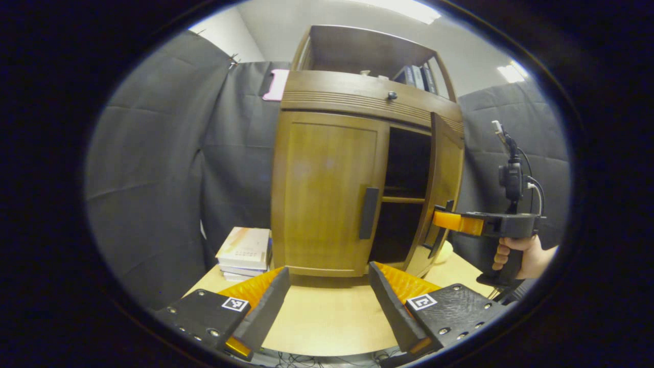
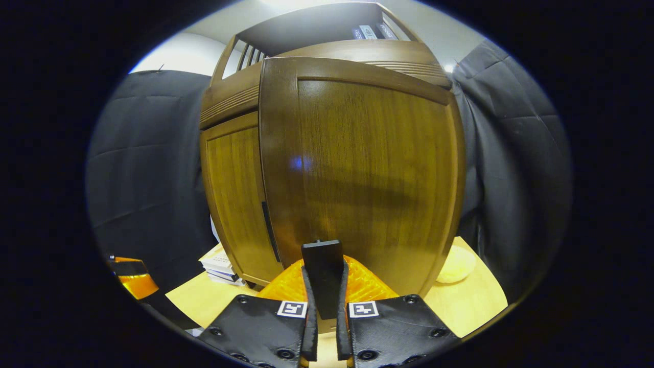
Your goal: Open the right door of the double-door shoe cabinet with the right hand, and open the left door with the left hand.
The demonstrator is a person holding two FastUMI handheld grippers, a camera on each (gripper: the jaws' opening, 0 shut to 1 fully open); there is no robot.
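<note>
right gripper (image 2: 325, 286) was clamped on the right door's black handle (image 2: 322, 266), with the right door (image 1: 443, 194) swung partly open at 3 o'clock of the shoe cabinet (image 1: 337, 97). left gripper (image 1: 327, 301) sat released, fingers spread, at 6 o'clock below the shut left door (image 1: 327, 189), handle (image 1: 368, 212) untouched. risk: right pads slipping off the thin handle if pulled off the door's arc; the left reach could clip the open door edge.

walls: grey drapes (image 1: 153, 153) | ceiling light (image 1: 403, 7) | tabletop (image 1: 327, 317): pale, perhaps wood
</note>
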